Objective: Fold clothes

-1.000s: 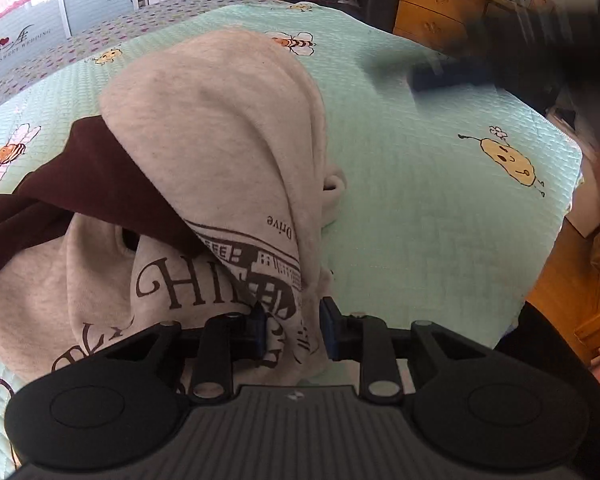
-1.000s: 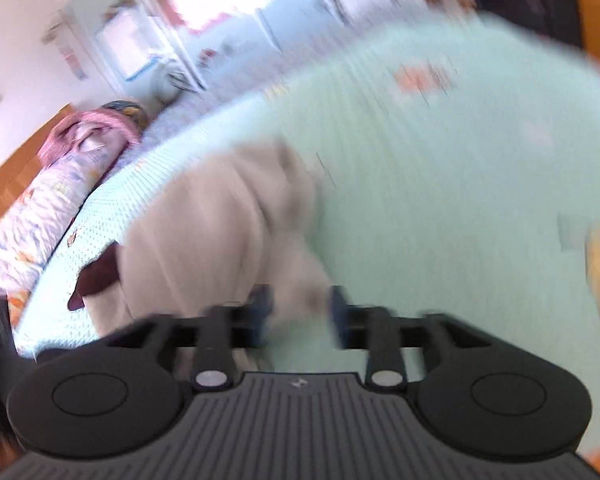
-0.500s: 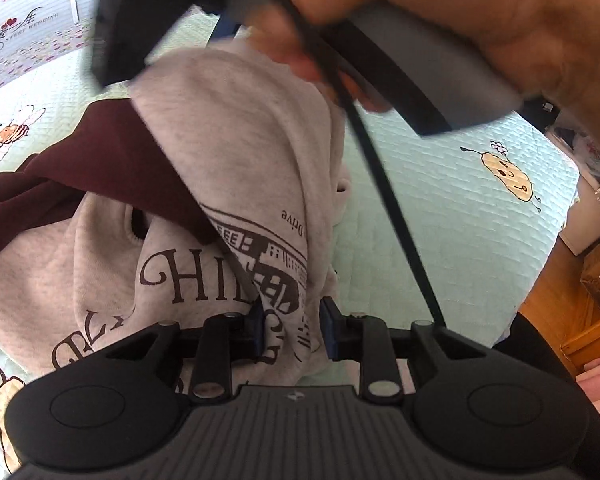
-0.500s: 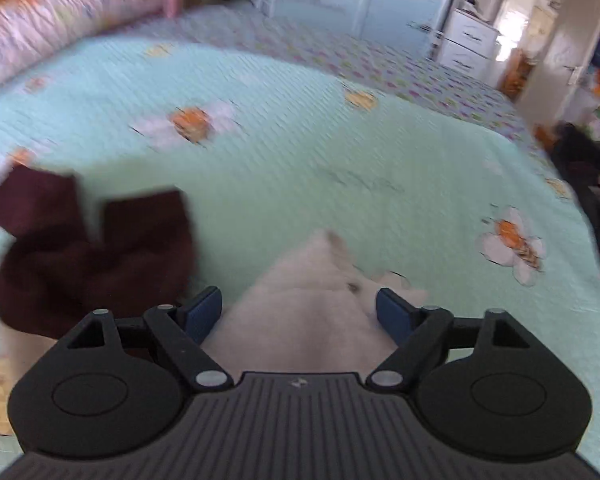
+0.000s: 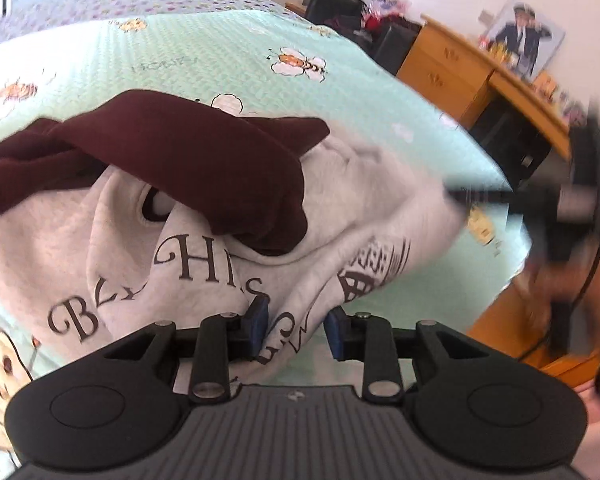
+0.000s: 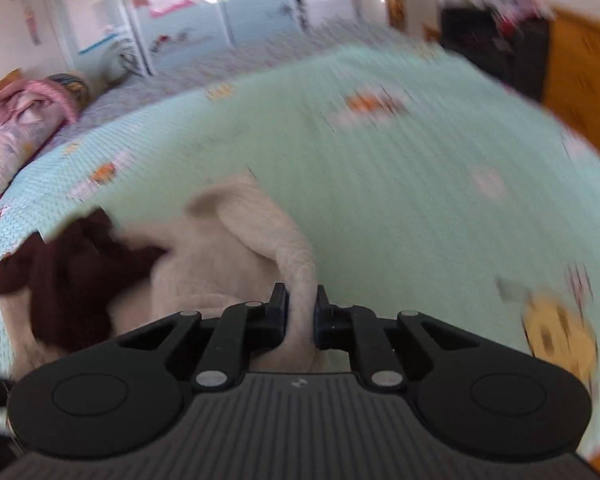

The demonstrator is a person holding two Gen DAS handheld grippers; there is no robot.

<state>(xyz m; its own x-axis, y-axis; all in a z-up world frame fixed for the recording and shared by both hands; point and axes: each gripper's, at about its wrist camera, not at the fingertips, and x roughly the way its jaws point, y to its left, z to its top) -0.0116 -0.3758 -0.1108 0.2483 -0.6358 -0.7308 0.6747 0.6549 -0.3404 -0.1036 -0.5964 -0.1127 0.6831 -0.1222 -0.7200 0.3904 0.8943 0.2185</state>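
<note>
Sweatshirt [image 5: 228, 280], grey, lay bunched on the bed [image 5: 228, 52] under a maroon garment [image 5: 204, 160], both the left gripper [image 5: 296, 332] and the just-closing right gripper [image 6: 301, 312] pinching its cloth, so spreading evenly apart seemed wise.
</note>
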